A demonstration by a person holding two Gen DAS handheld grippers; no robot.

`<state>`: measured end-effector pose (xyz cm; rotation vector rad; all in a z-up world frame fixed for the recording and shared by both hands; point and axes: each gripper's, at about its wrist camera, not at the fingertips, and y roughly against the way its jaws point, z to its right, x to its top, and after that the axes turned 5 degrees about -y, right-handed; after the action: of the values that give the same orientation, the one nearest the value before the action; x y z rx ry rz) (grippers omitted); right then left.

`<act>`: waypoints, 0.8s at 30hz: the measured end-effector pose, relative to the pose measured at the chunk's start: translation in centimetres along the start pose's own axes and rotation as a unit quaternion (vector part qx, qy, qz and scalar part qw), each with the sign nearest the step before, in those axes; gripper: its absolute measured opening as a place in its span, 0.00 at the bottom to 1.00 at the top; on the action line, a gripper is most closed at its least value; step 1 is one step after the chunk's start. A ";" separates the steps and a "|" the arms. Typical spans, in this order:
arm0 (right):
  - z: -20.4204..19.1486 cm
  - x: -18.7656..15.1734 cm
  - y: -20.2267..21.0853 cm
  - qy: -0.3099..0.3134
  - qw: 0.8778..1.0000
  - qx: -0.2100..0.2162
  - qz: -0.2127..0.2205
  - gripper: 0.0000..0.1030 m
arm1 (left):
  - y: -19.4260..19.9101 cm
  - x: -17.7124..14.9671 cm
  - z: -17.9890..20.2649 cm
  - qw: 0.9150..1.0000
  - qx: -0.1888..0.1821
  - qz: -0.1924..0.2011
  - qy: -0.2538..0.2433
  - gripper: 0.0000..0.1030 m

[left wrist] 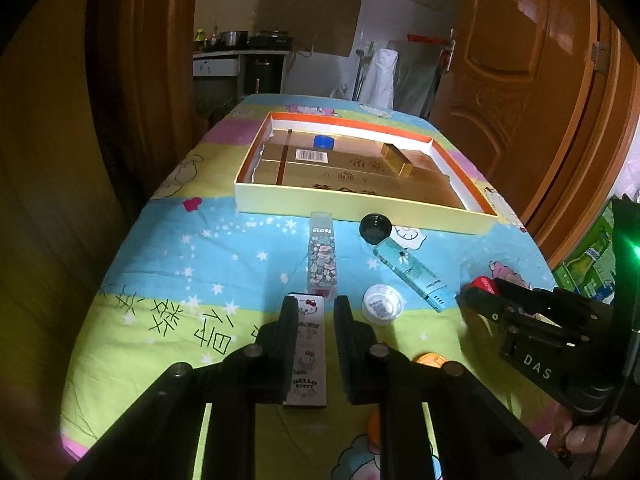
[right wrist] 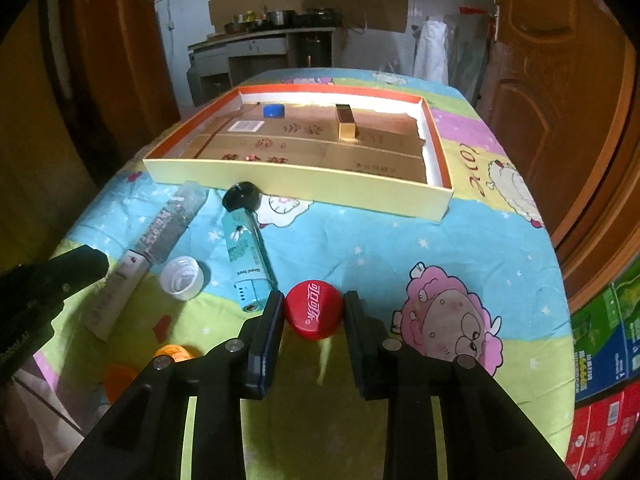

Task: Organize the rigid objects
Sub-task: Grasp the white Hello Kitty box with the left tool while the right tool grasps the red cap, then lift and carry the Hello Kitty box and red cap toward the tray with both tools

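Observation:
My left gripper (left wrist: 314, 312) is open around the white Hello Kitty box (left wrist: 307, 354) lying on the table; its right finger stands a little off the box. My right gripper (right wrist: 313, 308) is shut on a red bottle cap (right wrist: 313, 314), also seen in the left wrist view (left wrist: 484, 285). The shallow cardboard tray (left wrist: 360, 202) at the far end holds a blue cap (left wrist: 323, 142) and a gold box (left wrist: 396, 159). A clear patterned box (left wrist: 322, 258), a teal box (left wrist: 414, 274), a black cap (left wrist: 375, 229) and a white cap (left wrist: 381, 304) lie in front of the tray.
Orange caps (right wrist: 173, 353) lie near the table's front edge. The table has a colourful cartoon cloth (right wrist: 440, 248). Wooden doors stand at both sides. Stacked cartons (right wrist: 604, 384) sit on the floor at the right.

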<state>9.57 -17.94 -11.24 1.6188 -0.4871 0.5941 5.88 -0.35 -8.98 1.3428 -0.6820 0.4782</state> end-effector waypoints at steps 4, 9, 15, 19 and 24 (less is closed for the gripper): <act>-0.1 -0.1 0.4 0.002 1.000 0.003 0.003 0.30 | -0.4 -0.3 -0.1 1.000 -0.016 -0.014 -0.003 0.18; 0.1 -0.3 0.4 -0.006 1.000 0.012 -0.002 0.30 | -1.5 -1.3 0.1 0.999 -0.023 -0.028 -0.014 0.18; 0.5 -0.5 0.2 -0.017 1.000 0.020 -0.004 0.30 | -1.9 -1.1 0.2 0.999 0.008 -0.027 -0.033 0.18; 0.9 -0.5 0.2 -0.027 0.999 0.024 -0.002 0.30 | -2.5 -1.1 -0.5 0.999 0.003 -0.036 -0.029 0.28; 1.1 -0.6 0.2 -0.034 0.999 0.031 -0.003 0.30 | -3.3 -1.6 0.7 0.995 0.028 -0.043 -0.089 0.48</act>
<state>9.11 -19.11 -11.61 1.7031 -0.5191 0.5550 6.85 -1.50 -12.35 1.4731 -0.7587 0.3118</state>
